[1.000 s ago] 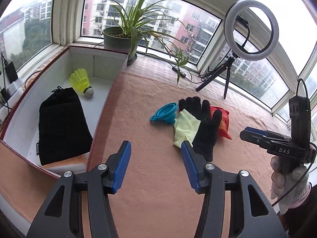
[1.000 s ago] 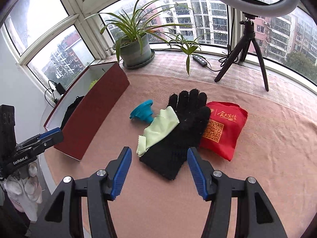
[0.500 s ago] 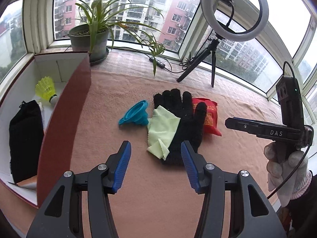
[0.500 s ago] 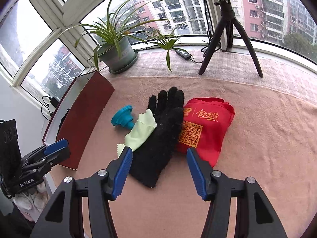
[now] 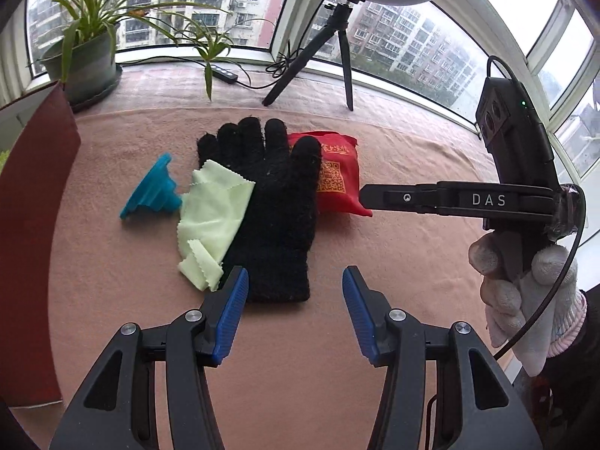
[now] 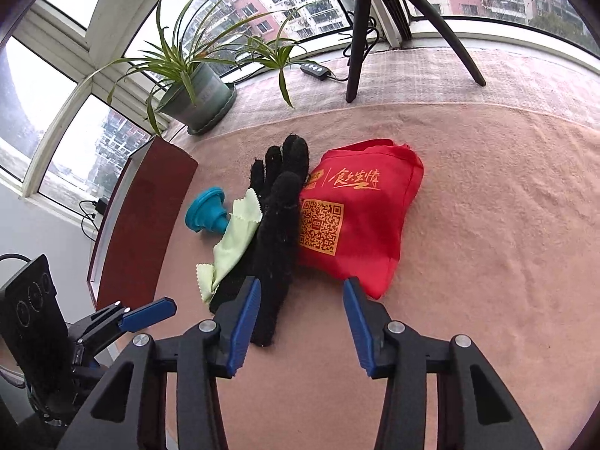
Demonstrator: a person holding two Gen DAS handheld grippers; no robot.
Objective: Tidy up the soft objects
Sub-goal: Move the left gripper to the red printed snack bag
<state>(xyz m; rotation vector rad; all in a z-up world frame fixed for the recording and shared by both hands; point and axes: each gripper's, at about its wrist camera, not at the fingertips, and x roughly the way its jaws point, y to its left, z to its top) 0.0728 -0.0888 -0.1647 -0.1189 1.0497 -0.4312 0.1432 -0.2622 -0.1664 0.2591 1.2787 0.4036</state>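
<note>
While both grippers are held low and tilted over the pink cloth, the left gripper stands open and empty and the right gripper, its empty jaws just narrowing, is aimed at the black knitted glove, which overlaps a pale green cloth and red pouch.

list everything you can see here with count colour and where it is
glove: 1, black, middle of the mat, overlapping the cloth and the bag
cloth: 1, pale green, left of the glove
bag: 1, red with orange print, right of the glove
funnel: 1, blue, left of the cloth
box: 1, dark red, left edge
potted plant: 1, green, windowsill
tripod: 1, black, back of the mat
mat: 1, pink
left gripper: open, empty
right gripper: open, jaws just closing, empty
</note>
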